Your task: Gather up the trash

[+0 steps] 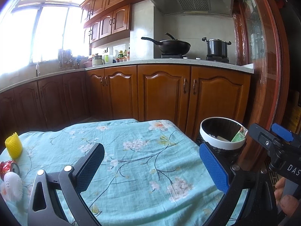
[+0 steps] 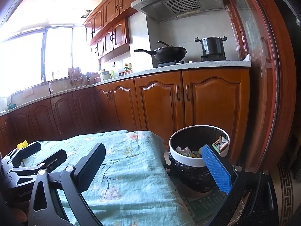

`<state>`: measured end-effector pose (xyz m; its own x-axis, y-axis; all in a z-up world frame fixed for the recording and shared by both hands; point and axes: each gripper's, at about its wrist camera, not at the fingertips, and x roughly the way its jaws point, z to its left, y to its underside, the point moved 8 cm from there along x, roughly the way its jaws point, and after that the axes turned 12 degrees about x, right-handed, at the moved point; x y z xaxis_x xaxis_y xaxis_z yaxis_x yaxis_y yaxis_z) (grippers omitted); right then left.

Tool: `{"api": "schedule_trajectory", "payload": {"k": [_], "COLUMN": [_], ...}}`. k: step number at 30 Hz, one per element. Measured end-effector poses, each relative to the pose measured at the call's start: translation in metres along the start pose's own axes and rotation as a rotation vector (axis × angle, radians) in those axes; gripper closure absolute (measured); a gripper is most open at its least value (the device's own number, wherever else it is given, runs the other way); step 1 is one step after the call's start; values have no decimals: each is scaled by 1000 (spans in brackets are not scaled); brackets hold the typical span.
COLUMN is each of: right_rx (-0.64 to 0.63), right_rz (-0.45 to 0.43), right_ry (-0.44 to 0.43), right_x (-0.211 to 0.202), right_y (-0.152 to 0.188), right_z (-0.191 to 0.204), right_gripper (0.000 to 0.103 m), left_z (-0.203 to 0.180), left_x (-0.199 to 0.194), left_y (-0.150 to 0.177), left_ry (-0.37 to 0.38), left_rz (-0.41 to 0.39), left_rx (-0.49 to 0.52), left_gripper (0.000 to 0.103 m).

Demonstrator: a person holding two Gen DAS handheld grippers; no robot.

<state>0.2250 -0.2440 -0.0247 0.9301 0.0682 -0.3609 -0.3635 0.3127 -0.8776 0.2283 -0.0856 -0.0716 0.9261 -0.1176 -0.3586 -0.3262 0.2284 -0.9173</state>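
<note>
A table under a teal floral cloth (image 1: pixel 143 150) fills the foreground. At its left edge stand a yellow foam net (image 1: pixel 13 147), a crushed red can (image 1: pixel 8 168) and a white foam net (image 1: pixel 11 186). My left gripper (image 1: pixel 152 167) hovers open above the cloth, nothing between its pads. To the right, beside the table, a white-rimmed bin (image 2: pixel 188 160) with a black liner holds crumpled paper and a carton (image 2: pixel 220 143). My right gripper (image 2: pixel 154 167) is open and empty over the table's right edge, its blue pad in front of the bin. The yellow foam net (image 2: pixel 22 144) shows far left.
Brown wooden base cabinets (image 1: pixel 161 92) and a light worktop run behind the table. On the stove sit a black wok (image 1: pixel 173 47) and a pot (image 1: pixel 217 48). A reddish door frame (image 2: pixel 267 94) stands right of the bin. A hand (image 1: pixel 286 199) holds the right gripper.
</note>
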Motion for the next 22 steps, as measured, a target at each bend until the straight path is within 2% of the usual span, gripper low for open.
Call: {"api": "schedule_trajectory", "payload": {"k": [22], "right_rx": [7], "right_rz": [17], "right_ry": [-5], "right_x": [5], "right_y": [1], "right_z": [2], "right_gripper": [0], "left_z": [4], "left_x": [1], "left_y": [4], "left_ry": [11], "left_rz": [16], "left_rx": [-11], "left_gripper": [1]}}
